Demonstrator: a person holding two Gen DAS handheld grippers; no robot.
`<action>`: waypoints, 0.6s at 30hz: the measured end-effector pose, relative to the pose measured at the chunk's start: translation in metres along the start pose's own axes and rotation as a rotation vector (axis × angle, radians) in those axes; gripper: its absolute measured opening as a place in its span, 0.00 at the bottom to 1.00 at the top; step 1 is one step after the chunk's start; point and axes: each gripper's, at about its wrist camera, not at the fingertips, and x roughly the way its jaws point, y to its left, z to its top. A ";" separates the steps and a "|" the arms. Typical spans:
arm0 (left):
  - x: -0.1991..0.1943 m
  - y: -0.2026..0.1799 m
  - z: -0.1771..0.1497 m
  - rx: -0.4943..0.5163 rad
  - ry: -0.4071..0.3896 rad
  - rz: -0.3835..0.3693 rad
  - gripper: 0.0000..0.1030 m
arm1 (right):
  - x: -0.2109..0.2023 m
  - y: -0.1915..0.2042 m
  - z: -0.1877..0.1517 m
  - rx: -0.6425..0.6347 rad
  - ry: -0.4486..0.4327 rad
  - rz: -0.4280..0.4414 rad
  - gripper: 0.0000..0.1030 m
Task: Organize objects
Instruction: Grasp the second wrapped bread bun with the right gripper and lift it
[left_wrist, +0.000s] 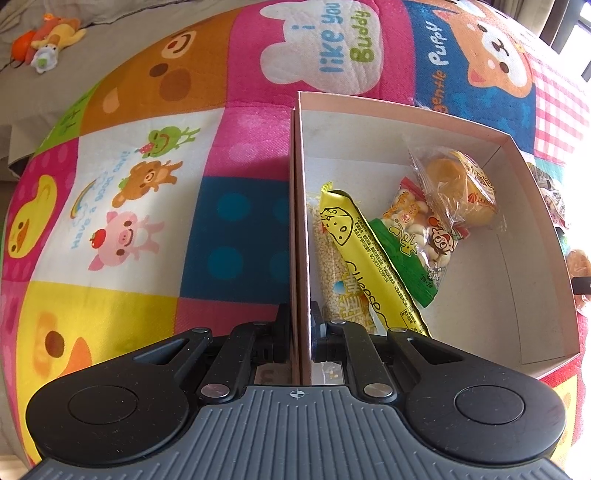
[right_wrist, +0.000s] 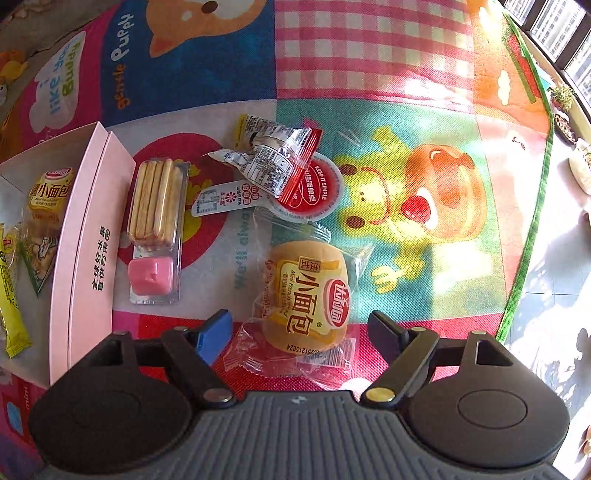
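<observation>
The left gripper (left_wrist: 300, 325) has its jaws clamped on the near wall of the pink box (left_wrist: 301, 229) while the right gripper (right_wrist: 301, 332), jaws wide open, straddles the wrapped bun (right_wrist: 306, 291) lying just right of the box on the mat (right_wrist: 369, 66), so the next move calls for closing and lifting it in.

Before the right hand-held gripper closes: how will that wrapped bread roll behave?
The yellow-labelled bread roll in clear crinkly wrapper probably squashes easily and looks light. The film may slip, and its loose ends flop. The right hand-held gripper straddles it, open.
</observation>
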 end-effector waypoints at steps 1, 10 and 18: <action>0.000 0.000 0.000 -0.001 -0.001 0.001 0.11 | 0.006 0.001 0.002 0.002 0.000 -0.008 0.79; 0.000 0.000 0.000 -0.019 -0.002 0.006 0.11 | 0.012 -0.005 0.000 -0.043 0.030 0.021 0.57; 0.000 0.001 0.000 -0.026 0.003 0.002 0.11 | -0.011 -0.003 -0.026 -0.076 0.066 0.035 0.55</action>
